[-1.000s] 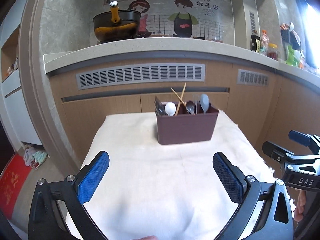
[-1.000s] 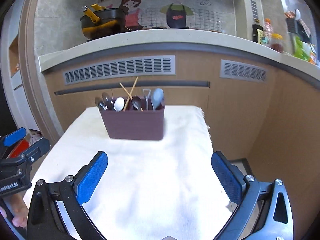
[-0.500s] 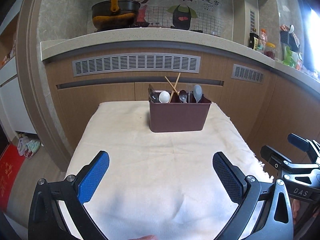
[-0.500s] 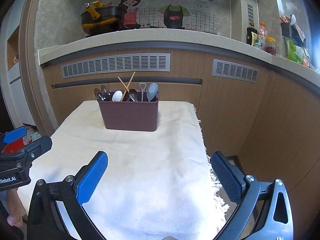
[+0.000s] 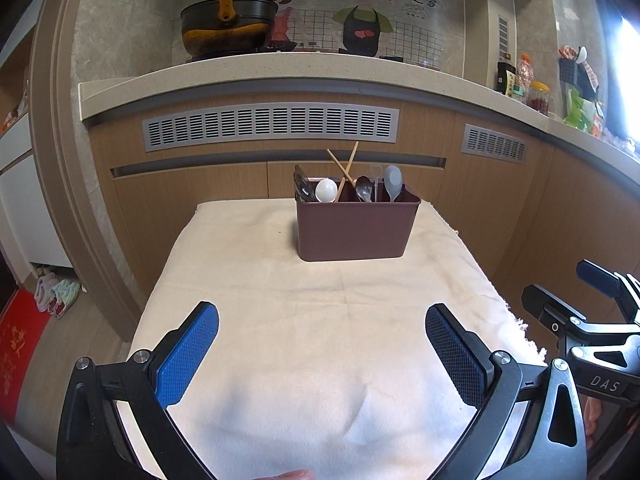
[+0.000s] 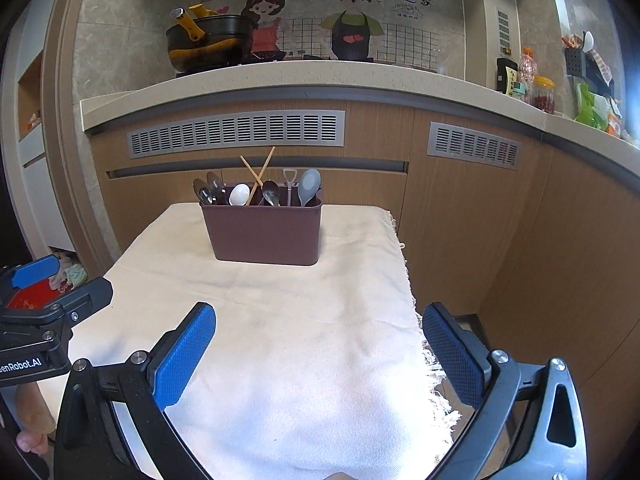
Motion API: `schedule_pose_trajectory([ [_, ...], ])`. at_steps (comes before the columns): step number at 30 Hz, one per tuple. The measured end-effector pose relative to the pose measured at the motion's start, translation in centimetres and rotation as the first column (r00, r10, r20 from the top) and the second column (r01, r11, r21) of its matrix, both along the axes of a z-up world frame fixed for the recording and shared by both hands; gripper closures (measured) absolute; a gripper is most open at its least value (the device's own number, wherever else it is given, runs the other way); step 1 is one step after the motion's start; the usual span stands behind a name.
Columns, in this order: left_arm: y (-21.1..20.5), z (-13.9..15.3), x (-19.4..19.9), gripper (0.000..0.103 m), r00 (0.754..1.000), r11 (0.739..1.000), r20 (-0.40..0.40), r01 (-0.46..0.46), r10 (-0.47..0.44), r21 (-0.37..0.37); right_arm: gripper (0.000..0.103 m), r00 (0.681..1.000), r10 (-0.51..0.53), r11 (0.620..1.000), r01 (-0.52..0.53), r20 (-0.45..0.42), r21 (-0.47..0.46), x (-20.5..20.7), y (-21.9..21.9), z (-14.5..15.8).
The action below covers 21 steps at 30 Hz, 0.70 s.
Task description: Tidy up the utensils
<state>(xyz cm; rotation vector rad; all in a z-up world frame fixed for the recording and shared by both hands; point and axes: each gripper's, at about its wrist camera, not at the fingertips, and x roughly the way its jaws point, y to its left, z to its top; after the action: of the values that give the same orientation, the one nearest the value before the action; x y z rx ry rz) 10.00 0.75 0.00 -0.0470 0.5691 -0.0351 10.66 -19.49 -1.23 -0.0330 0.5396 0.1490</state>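
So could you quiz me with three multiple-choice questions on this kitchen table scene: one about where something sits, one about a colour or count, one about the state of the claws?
1. Where does the brown utensil holder stand?
A. On the stone counter
B. On the cloth-covered table
C. On the floor

2. How many wooden chopsticks stick out of the holder?
A. Two, crossed
B. Four, parallel
C. None

3. What state are the left claw and the right claw in?
A. Both clamped on spoons
B. One holds a chopstick
C. Both open and empty

Answers: 1 B, the holder sits on the cream cloth toward the far end of the table. 2 A, two thin sticks cross in an X above the rim. 3 C, the blue pads stand wide apart with only cloth between them.
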Motion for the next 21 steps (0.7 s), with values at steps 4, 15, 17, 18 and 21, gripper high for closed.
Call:
schedule_pose_trajectory([
  [4, 0.05, 0.01, -0.02, 0.0, 1.0, 1.0, -0.001, 0.0, 0.0, -0.004, 0.0, 1.0, -0.003, 1.0, 0.003, 0.007, -0.006, -0.15, 0.07, 0.13],
  [15, -0.04, 0.21, -0.12, 0.0, 1.0, 1.0, 0.0, 0.005, -0.005, -0.002, 0.0, 1.0, -0.003, 1.0, 0.003, 0.01, 0.001, -0.11, -0.08, 0.19],
  [17, -0.11, 0.3, -0.19, 0.0, 1.0, 1.0, 0.002, 0.008, -0.008, 0.001, 0.0, 1.0, -0.005, 1.0, 0.005, 0.012, 0.008, -0.19, -0.14, 0.28],
  [18, -0.11, 0.29, -0.23, 0.0, 1.0, 1.0, 0.004, 0.008, -0.008, 0.002, 0.0, 1.0, -0.006, 1.0, 0.005, 0.013, 0.009, -0.23, -0.17, 0.33],
  [21, -0.15, 0.24, -0.32, 0.0, 1.0, 1.0, 0.007, 0.005, -0.005, 0.007, 0.0, 1.0, -0.008, 1.0, 0.007, 0.015, 0.007, -0.32, -0.06, 0.37],
])
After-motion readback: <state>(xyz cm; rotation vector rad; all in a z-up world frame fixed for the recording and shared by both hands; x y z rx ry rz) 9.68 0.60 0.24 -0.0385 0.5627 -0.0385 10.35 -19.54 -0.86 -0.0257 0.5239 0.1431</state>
